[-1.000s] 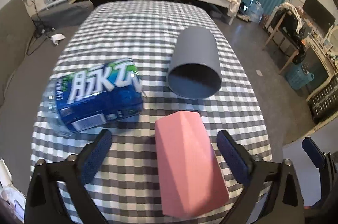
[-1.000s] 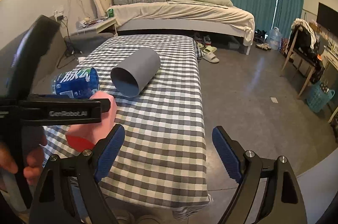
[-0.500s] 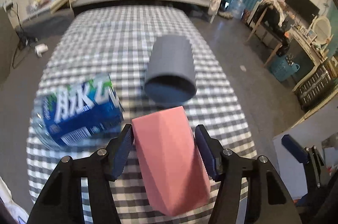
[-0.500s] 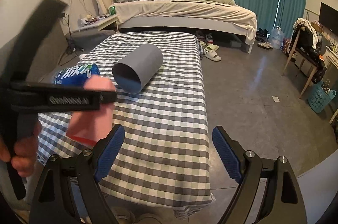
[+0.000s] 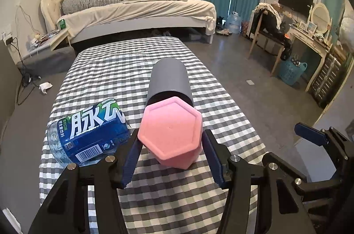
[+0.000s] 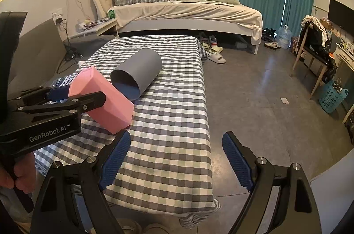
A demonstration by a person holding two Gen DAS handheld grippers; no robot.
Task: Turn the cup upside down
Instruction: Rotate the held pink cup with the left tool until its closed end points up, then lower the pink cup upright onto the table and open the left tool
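My left gripper (image 5: 170,156) is shut on a pink hexagonal cup (image 5: 171,130) and holds it tilted above the checkered table (image 5: 124,63), its closed base facing the camera. The right wrist view shows the pink cup (image 6: 104,99) lifted, slanting down to the right, held by the left gripper (image 6: 66,97). A grey cup (image 5: 169,79) lies on its side behind it, open mouth toward me; it also shows in the right wrist view (image 6: 138,73). My right gripper (image 6: 174,158) is open and empty over the table's near right edge.
A blue-labelled water bottle (image 5: 88,134) lies on its side at the table's left. A bed (image 5: 137,10) stands behind the table. A chair (image 6: 314,50) and a blue basket (image 6: 331,97) stand on the floor to the right.
My left gripper closed on the pink cup, lifted it off the table and tipped it so its base faces the camera. The right gripper stayed still and open.
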